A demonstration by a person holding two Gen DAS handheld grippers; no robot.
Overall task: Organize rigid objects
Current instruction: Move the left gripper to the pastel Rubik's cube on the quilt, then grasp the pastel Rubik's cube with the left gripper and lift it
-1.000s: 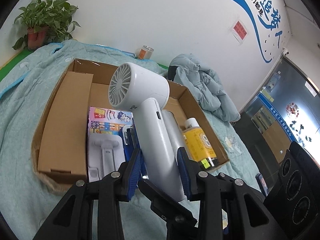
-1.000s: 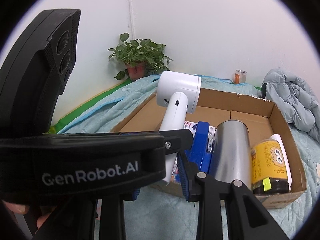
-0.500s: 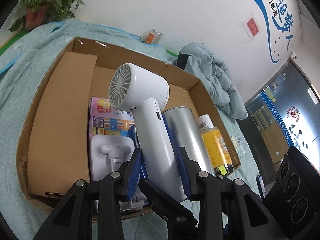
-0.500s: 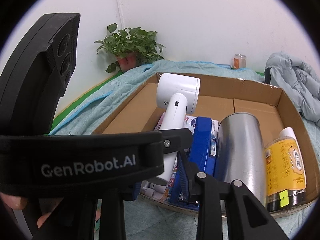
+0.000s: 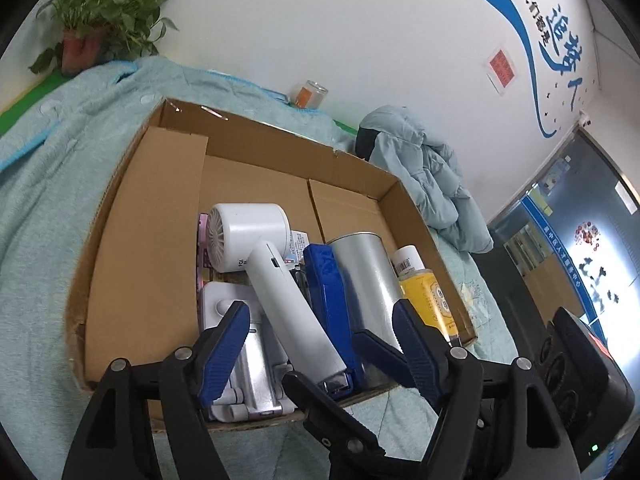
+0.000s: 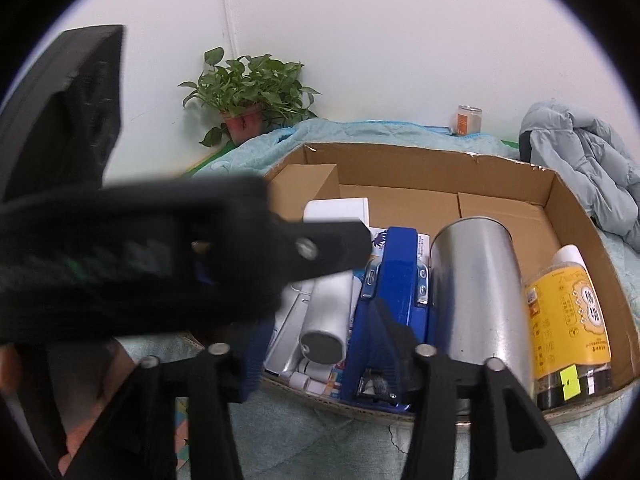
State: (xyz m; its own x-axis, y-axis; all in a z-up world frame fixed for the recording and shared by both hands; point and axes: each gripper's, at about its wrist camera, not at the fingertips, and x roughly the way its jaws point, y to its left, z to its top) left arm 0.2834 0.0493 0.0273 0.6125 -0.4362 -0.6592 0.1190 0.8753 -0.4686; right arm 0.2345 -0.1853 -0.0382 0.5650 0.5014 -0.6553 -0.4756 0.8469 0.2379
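Note:
A white hair dryer lies in the cardboard box, on a boxed white item. Beside it are a blue stapler, a silver can and a yellow bottle. My left gripper is open just above the dryer's handle, not touching it. In the right wrist view the dryer, stapler, can and bottle lie in the box. My right gripper is open at the box's near edge; the left gripper's body blocks much of this view.
The box stands on a teal blanket. A potted plant stands in the far left corner, a small jar by the wall, and a grey-blue jacket lies right of the box.
My left gripper has opened and let go of the hair dryer, which now lies in the box. The right gripper has moved closer to the box.

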